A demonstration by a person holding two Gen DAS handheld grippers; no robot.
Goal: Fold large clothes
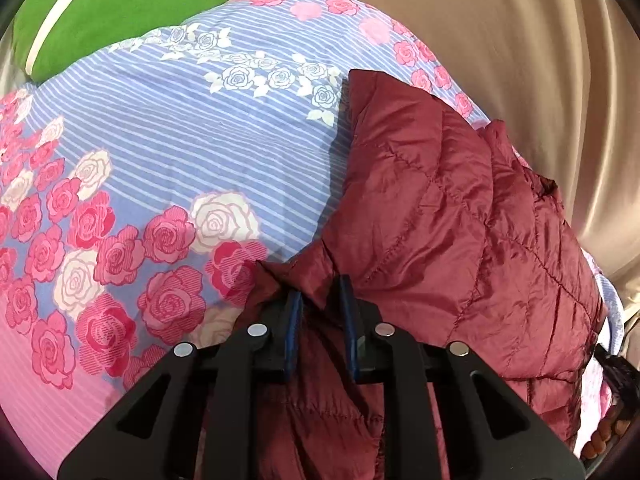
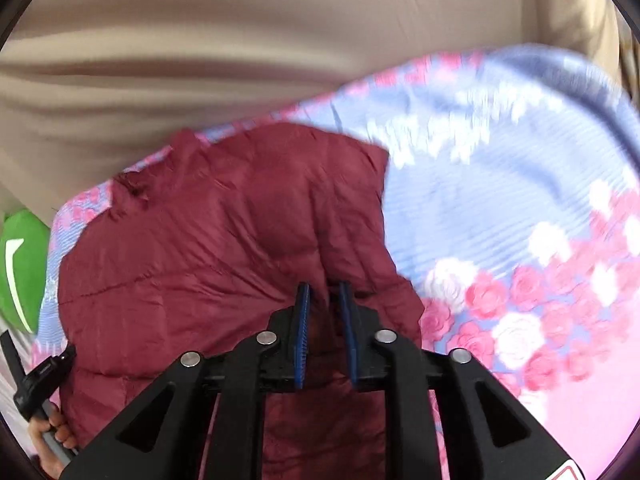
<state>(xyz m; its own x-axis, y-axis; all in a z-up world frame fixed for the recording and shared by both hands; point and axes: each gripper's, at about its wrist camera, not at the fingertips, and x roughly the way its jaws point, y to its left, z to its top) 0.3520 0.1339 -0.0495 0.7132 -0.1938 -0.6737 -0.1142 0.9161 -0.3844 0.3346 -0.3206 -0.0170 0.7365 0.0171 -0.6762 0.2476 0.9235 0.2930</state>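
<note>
A dark red quilted jacket (image 1: 448,216) lies on a bed with a blue-and-pink rose-print sheet (image 1: 168,148). My left gripper (image 1: 320,292) is shut on a fold of the jacket's near edge; the fabric bunches between its blue pads. In the right wrist view the jacket (image 2: 224,232) lies spread on the sheet (image 2: 500,200). My right gripper (image 2: 324,296) is shut on the jacket's near edge, with fabric between its blue pads. This view is blurred by motion.
A green pillow (image 1: 120,8) with a white stripe lies at the far left of the bed and also shows in the right wrist view (image 2: 20,264). Beige curtain (image 2: 240,40) hangs behind the bed. The other hand and gripper handle (image 2: 40,392) show at lower left.
</note>
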